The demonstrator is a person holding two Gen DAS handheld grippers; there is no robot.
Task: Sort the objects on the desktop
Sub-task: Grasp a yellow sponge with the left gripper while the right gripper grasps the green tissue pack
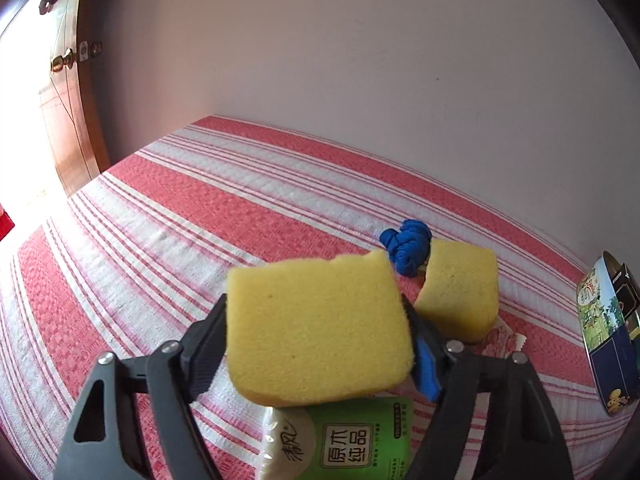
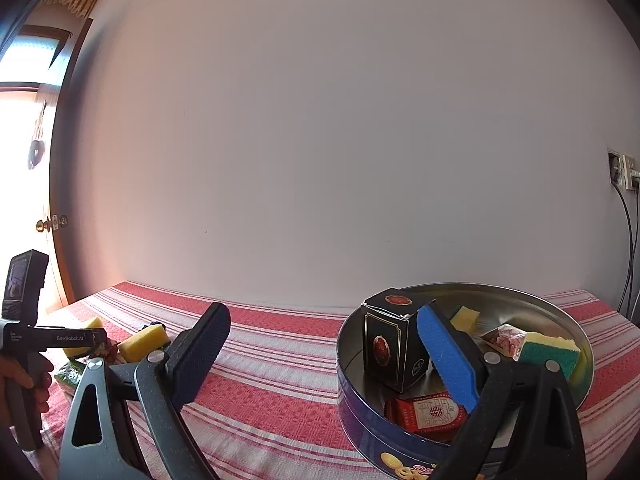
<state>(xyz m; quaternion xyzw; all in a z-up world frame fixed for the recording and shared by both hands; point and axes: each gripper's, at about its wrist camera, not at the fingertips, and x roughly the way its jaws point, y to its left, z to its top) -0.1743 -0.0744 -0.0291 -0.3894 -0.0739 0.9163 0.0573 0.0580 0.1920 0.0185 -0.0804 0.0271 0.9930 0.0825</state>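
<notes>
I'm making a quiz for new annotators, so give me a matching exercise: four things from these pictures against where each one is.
Things:
1. yellow sponge
2. black box
3. blue cord bundle
4. green tissue pack

Places:
A. on the striped cloth behind the second sponge
B. gripped in the left tongs
C. standing inside the round tin
D. lying on the cloth under the held sponge

Pairs: 1-B, 2-C, 3-A, 4-D

Yellow sponge (image 1: 316,332) pinched aloft, round blue tin (image 2: 400,432) part-filled
</notes>
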